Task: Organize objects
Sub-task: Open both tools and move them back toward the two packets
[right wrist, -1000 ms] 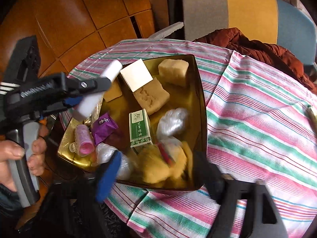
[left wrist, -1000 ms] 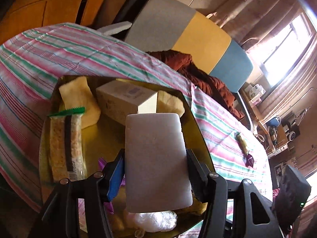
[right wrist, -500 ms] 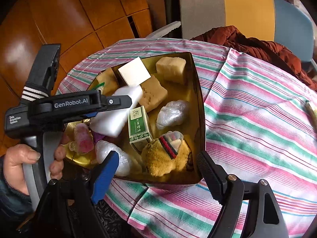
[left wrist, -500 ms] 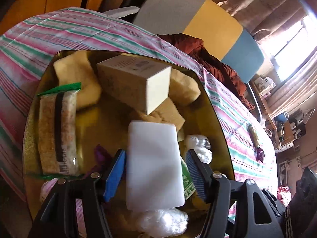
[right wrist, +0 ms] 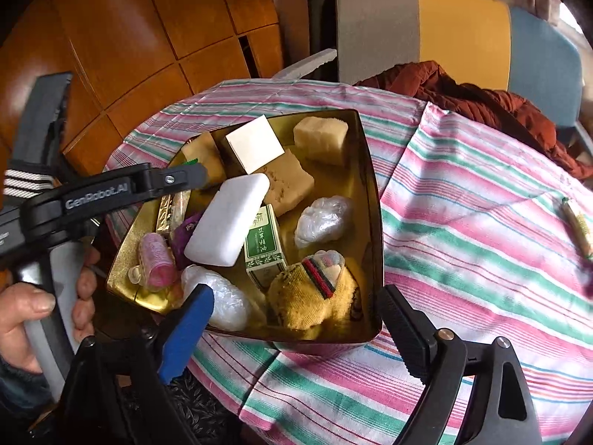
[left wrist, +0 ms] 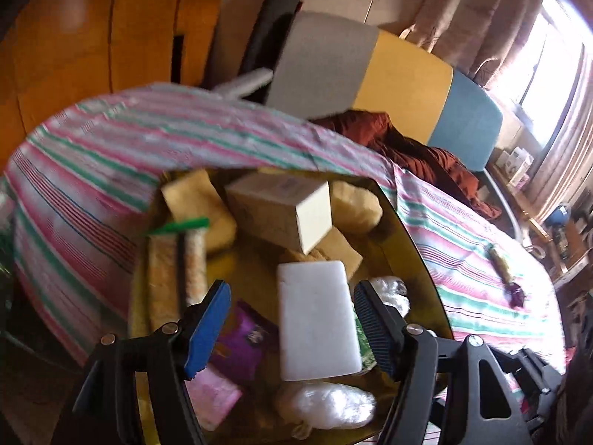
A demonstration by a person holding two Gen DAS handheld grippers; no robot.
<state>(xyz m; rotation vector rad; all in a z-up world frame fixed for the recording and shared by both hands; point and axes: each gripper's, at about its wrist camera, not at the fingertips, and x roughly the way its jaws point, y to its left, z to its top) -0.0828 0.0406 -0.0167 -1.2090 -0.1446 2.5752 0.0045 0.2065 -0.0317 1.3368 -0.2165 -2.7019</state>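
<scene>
Worktop [right wrist: 463,200], striped cloth: bears gold square metal tray [right wrist: 372,200], crowded. White rectangular foam block [left wrist: 315,319] lies inside, atop the green carton [right wrist: 264,246]. My left hand-held gripper [left wrist: 292,324] has just spread wide, pads clear; lift straight off without nudging it. My right hand-held gripper [right wrist: 292,328]: open, empty.

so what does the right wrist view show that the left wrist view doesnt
Only the right wrist view shows the hand holding the left gripper, the yellow sock and the green box's printed face. Only the left wrist view shows the window and the left gripper's open jaws clear of the white block. Both show the gold tray, cardboard box and striped cloth.
</scene>
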